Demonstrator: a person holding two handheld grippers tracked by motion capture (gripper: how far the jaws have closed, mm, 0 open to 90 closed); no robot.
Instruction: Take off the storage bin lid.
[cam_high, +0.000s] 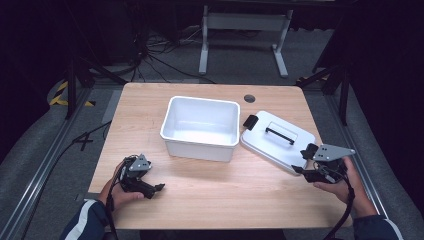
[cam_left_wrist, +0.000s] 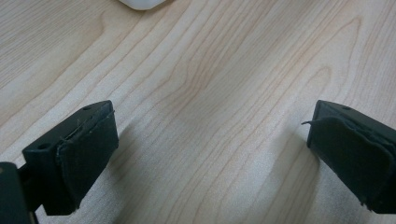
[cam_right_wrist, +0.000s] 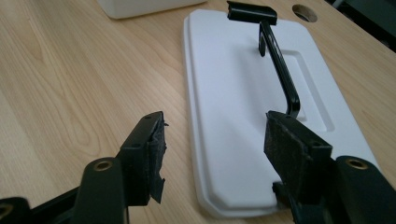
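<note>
While white bin (cam_high: 201, 127) sits mid-frame, left gripper (cam_high: 156, 189) hovers released lower left; right gripper (cam_high: 302, 159), jaws spread, straddles lid (cam_high: 272, 145) edge lower right.

white tub (cam_high: 200, 125) frame centre, white lid (cam_high: 276, 141) with black handle (cam_high: 281, 134) and black clip (cam_high: 250, 121) centre right, light wood-grain table (cam_high: 210, 190), black grippers lower left (cam_high: 159, 187) and lower right (cam_high: 298, 170), navy sleeve with white stripe (cam_high: 82, 222) bottom left

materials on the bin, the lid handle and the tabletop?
Bin: looks like white moulded plastic, smooth, soft sheen, rounded rim. Lid handle: glossy black bar, metal or hard plastic, can't tell. Tabletop: light wood grain, matte; solid or laminate unclear.
</note>
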